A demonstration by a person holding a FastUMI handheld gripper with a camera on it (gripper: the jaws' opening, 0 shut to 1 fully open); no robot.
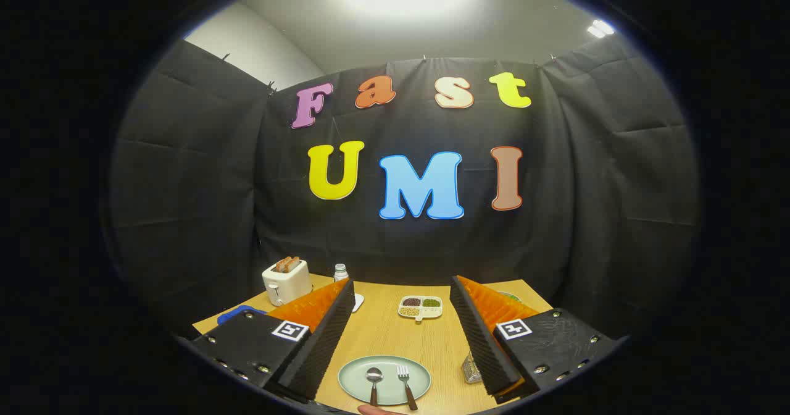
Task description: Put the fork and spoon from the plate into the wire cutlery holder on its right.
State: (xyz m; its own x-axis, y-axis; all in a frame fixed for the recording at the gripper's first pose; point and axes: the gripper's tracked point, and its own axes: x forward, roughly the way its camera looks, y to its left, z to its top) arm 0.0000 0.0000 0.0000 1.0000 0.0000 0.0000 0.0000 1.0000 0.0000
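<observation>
A pale green plate (357, 381) lies on the wooden table (382, 331), low between my two fingers. On it rest a spoon (374, 380) and, to its right, a fork (405, 383), both with brown handles pointing toward me. The wire cutlery holder (471, 368) stands just right of the plate, partly hidden behind my right finger. My gripper (402, 288) is held above the table, open wide, with nothing between its fingers (321, 341).
A white toaster (286, 282) with toast stands at the table's far left, a small bottle (340, 272) beside it. A divided snack dish (421, 307) sits mid-table beyond the plate. A blue object (237, 312) lies left, behind my left finger. A fingertip (376, 410) shows below the plate.
</observation>
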